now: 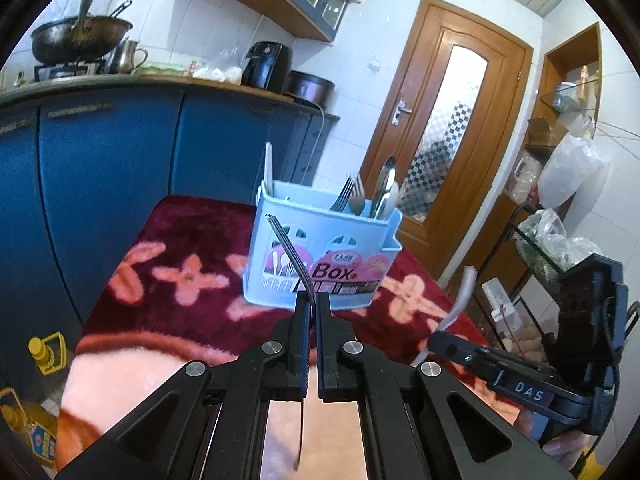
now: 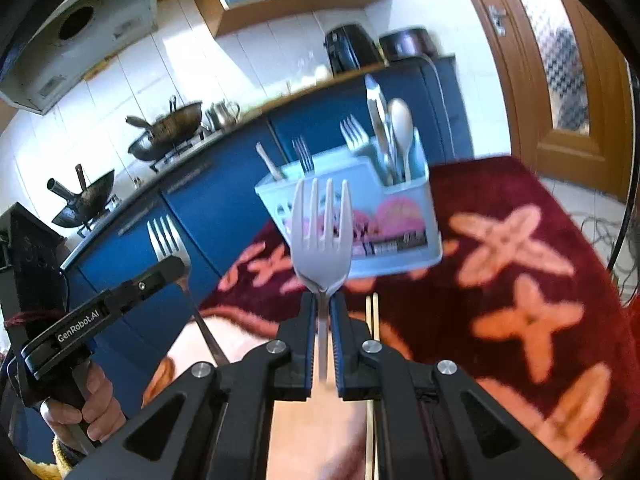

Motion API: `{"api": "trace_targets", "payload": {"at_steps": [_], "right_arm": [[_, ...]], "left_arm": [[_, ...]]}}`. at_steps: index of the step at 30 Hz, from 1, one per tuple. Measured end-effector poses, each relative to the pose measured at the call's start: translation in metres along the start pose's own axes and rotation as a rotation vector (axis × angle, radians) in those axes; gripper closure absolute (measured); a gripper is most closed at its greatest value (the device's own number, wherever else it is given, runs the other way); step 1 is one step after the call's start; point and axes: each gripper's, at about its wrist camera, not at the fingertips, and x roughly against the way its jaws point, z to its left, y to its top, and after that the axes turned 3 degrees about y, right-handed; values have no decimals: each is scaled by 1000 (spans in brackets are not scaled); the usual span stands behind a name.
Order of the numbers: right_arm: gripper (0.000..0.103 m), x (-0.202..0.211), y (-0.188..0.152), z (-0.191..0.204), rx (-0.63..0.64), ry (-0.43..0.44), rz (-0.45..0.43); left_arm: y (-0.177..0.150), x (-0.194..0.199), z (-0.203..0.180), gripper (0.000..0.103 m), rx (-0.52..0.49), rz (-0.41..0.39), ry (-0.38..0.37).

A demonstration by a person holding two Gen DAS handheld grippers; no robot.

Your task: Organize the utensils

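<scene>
**Both hand-held grippers carry forks near the caddy**

My left hand-held gripper [image 1: 311,304] is clenched on a metal fork [image 1: 290,256], seen edge-on, tines raised toward the light-blue utensil caddy [image 1: 320,256]. My right hand-held gripper [image 2: 323,300] grasps a white plastic fork [image 2: 322,232] by its neck, tines up, in front of the same caddy. The caddy stands on a dark red floral blanket [image 1: 192,248] covering the table. Its right compartment holds forks, a spoon [image 2: 401,120] and tongs [image 2: 376,108]; its left one holds a pale utensil and another fork. A pair of chopsticks [image 2: 373,316] lies on the blanket just beside the right gripper's fingers.
</scene>
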Motion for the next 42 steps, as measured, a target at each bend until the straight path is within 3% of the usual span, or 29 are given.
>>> {"api": "trace_targets", "payload": {"at_steps": [3, 13, 30, 42], "right_arm": [[100, 6, 7, 4, 19, -8, -44], [101, 14, 19, 2, 22, -23, -89], [97, -18, 6, -13, -37, -14, 61], [72, -65, -8, 6, 49, -30, 202]], "left_arm": [[6, 6, -4, 101, -6, -24, -7], [23, 8, -14, 101, -19, -65, -14], [15, 5, -2, 101, -2, -44, 33], [11, 9, 29, 101, 48, -45, 75]]}}
